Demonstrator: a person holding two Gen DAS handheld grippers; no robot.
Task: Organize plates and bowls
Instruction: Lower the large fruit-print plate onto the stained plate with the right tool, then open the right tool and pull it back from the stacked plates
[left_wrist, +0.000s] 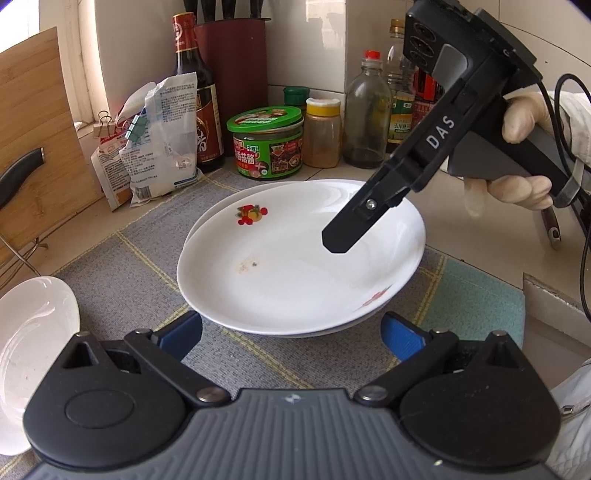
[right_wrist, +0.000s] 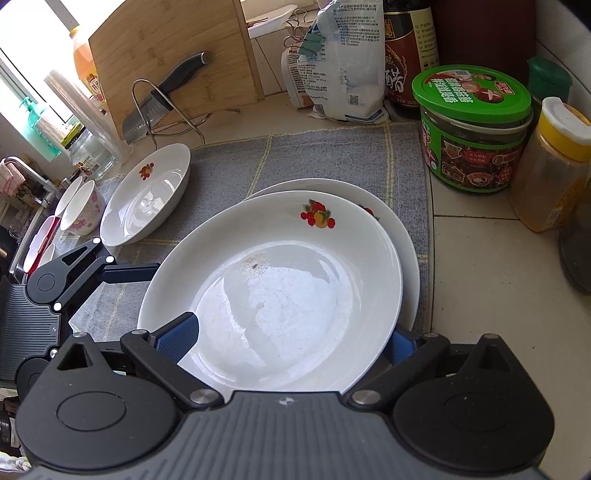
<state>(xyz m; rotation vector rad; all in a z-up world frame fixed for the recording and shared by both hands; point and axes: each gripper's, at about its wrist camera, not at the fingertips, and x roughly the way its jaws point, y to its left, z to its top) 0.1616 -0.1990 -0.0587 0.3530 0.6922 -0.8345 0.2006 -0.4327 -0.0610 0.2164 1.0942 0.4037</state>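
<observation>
**A:** Plates first, left to right. What sits at the far left?

**B:** In the right wrist view, a small flowered bowl (right_wrist: 82, 212) stands at the left edge, and just beside it lies a single plate (right_wrist: 146, 195) with a fruit print, on the grey mat (right_wrist: 314, 155). The left wrist view shows only a part of a white plate (left_wrist: 35, 354) at its left edge.

**A:** And the middle?

**B:** Two plates are stacked on the mat. The top plate (right_wrist: 273, 288) has a fruit print near its far rim and a small brown speck inside; the bottom plate (right_wrist: 402, 236) peeks out behind and to the right of it.

**A:** How do the tongs stand?

**B:** The left tongs (left_wrist: 291, 332) are wide open, with nothing between the blue pads, just short of the near rim of the stack. The right tongs (right_wrist: 291, 338) are also spread wide; one pad lies over the inside of the top plate, the other is outside and below the rim on the right. The pads do not press on it.

**A:** What is behind?

**B:** A cutting board (right_wrist: 173, 55) with a knife (right_wrist: 162, 99) in a wire rack, clipped bags (right_wrist: 340, 62), a dark bottle (left_wrist: 195, 92), and a green-lidded jar (right_wrist: 474, 133) on the desk (right_wrist: 491, 280). A gloved hand (left_wrist: 517, 155) holds the right tool.
</observation>
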